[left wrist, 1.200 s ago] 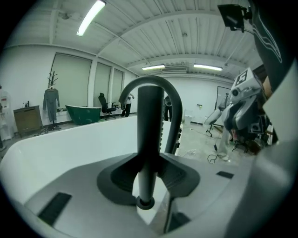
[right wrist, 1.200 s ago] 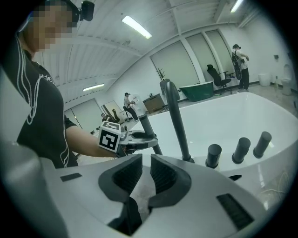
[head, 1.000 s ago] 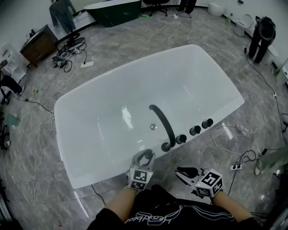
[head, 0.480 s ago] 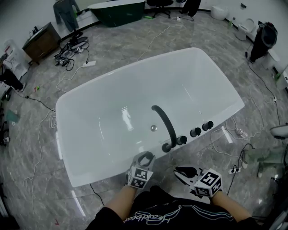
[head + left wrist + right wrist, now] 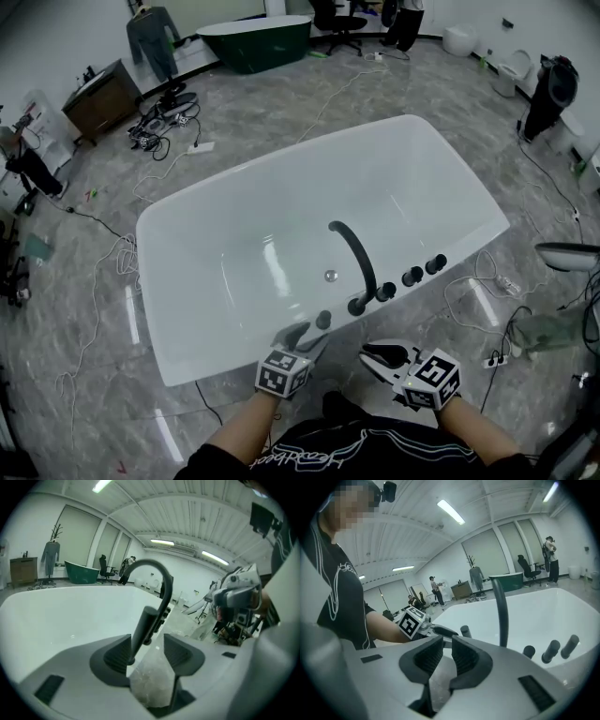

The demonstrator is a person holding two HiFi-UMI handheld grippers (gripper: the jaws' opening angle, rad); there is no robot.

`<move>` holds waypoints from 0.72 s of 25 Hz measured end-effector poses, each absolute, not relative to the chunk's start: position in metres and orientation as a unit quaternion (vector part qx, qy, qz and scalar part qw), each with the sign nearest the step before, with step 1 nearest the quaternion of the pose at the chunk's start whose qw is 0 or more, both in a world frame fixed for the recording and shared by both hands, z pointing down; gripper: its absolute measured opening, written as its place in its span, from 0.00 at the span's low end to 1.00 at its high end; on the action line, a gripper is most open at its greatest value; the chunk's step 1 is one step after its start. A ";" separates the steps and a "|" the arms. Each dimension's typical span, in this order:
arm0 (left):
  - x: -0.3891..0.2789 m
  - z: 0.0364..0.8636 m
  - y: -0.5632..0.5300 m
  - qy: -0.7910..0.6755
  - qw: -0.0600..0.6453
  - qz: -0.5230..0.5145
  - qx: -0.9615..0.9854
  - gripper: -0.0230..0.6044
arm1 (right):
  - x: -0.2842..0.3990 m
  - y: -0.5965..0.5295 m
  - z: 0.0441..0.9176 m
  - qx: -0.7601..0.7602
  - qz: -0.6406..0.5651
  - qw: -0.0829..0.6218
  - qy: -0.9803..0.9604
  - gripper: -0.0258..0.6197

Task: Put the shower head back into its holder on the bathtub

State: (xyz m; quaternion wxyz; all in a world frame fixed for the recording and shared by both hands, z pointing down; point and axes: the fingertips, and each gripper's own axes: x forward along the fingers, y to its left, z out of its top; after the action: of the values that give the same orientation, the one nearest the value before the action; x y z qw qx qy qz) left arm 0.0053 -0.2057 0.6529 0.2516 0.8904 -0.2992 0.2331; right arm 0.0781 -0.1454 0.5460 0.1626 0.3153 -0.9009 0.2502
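The black shower head (image 5: pixel 323 320) stands upright on the near rim of the white bathtub (image 5: pixel 281 211), left of the curved black spout (image 5: pixel 354 253). My left gripper (image 5: pixel 307 336) sits just in front of it; its jaws have just been opening and stand wide apart. In the left gripper view the shower head (image 5: pixel 142 629) rises between the jaws close to the left pad (image 5: pixel 119 651), and neither pad presses on it. My right gripper (image 5: pixel 377 353) hovers over the floor beside the rim; its jaws (image 5: pixel 447 645) are a narrow gap apart, with nothing between them.
Three black knobs (image 5: pixel 412 276) line the rim right of the spout. Cables and a power strip (image 5: pixel 491 350) lie on the marble floor to the right. A dark green tub (image 5: pixel 258 37), a cabinet (image 5: pixel 101 94) and people stand far behind.
The left gripper's jaws have opened and let go of the shower head, which now stands free on the rim. That gripper has drawn back slightly toward me.
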 end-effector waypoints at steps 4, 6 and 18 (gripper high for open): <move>-0.011 0.557 -0.163 -0.263 0.252 0.183 0.913 0.35 | 0.052 -0.125 0.489 0.309 0.224 0.116 -0.917 0.13; -0.021 0.508 -0.139 -0.253 0.253 0.153 0.921 0.25 | 0.039 -0.108 0.462 0.304 0.212 0.094 -0.924 0.13; -0.037 0.378 0.001 -0.182 0.128 0.155 0.962 0.04 | 0.003 -0.008 0.368 0.301 0.166 0.058 -0.937 0.10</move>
State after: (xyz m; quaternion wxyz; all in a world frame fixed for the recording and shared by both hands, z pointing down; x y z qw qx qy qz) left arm -0.0368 0.0009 0.3785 0.1279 0.9625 -0.1821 0.1553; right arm 0.0033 -0.0080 0.3682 0.0584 0.3013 -0.9372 0.1660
